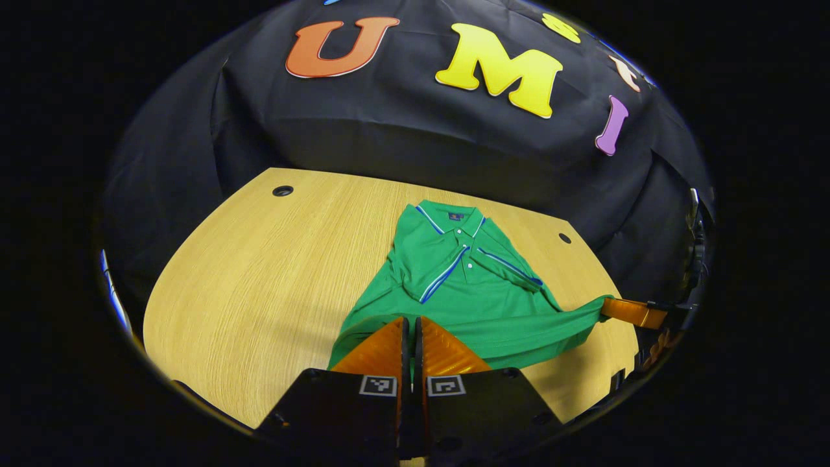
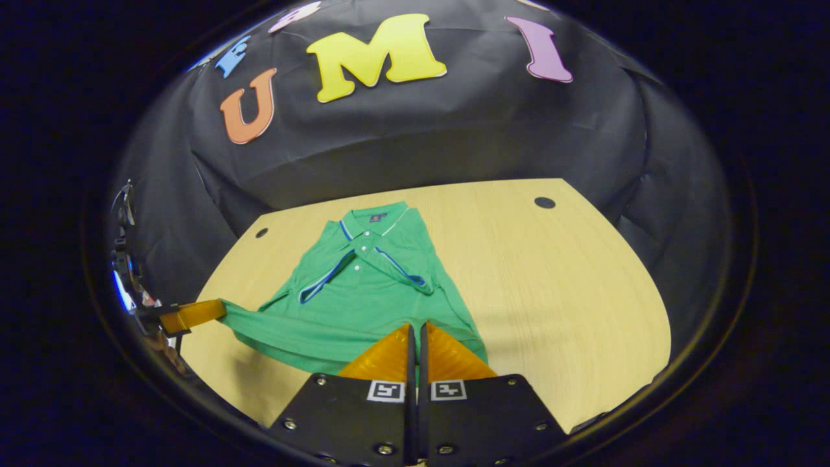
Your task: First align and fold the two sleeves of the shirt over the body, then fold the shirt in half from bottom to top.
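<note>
Two grippers, left gripper [image 1: 411,324] and right gripper [image 2: 417,331], pinching one green shirt [image 1: 480,292]

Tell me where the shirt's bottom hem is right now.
The hem is lifted at the table's near edge, one corner pinched in the left gripper, the other in the right gripper, sleeves already folded over the shirt.

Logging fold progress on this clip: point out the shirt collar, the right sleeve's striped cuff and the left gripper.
shirt collar [image 1: 456,216], left gripper view, centre of the collar.
right sleeve cuff [image 2: 418,281], right gripper view, striped edge.
left gripper [image 1: 411,324], left gripper view, between fingertips at the hem.
</note>
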Demonstrator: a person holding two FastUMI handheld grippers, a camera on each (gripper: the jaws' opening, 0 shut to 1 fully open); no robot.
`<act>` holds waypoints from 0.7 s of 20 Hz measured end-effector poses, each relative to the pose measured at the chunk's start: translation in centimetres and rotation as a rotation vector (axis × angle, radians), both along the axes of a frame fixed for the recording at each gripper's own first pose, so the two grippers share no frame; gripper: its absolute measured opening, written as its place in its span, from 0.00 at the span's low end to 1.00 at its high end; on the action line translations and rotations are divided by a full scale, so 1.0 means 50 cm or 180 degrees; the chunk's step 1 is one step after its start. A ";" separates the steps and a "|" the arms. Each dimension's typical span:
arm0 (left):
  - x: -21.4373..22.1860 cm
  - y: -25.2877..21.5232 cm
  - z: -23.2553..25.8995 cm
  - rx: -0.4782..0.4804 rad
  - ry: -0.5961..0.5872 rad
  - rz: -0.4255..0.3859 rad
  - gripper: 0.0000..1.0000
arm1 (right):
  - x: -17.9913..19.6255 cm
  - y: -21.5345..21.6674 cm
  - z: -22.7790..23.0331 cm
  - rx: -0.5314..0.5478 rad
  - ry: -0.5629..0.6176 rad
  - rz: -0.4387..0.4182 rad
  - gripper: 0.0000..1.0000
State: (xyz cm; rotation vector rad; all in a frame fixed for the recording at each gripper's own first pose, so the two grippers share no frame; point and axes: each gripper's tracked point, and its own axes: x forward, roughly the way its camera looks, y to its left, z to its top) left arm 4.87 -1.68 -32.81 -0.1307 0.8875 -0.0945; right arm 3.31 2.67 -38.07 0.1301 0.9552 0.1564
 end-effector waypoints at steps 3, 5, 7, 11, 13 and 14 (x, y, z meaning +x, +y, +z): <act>0.047 0.003 0.004 0.0048 -0.0058 -0.0050 0.03 | 0.047 0.001 0.002 0.0025 -0.0082 0.0021 0.01; 0.077 0.003 0.003 0.0057 -0.0088 -0.0063 0.03 | 0.082 0.003 0.003 0.0020 -0.0146 0.0043 0.01; 0.104 0.006 0.001 0.0074 -0.0109 -0.0066 0.03 | 0.117 0.008 0.000 0.0037 -0.0192 0.0056 0.01; 0.175 0.008 0.003 0.0085 -0.0194 -0.0039 0.03 | 0.189 0.015 -0.007 0.0029 -0.0287 0.0091 0.01; 0.215 0.009 0.004 0.0102 -0.0245 -0.0027 0.03 | 0.223 0.019 -0.016 0.0065 -0.0298 0.0080 0.01; 0.236 0.010 0.004 0.0114 -0.0273 -0.0025 0.03 | 0.242 0.021 -0.020 0.0068 -0.0311 0.0086 0.00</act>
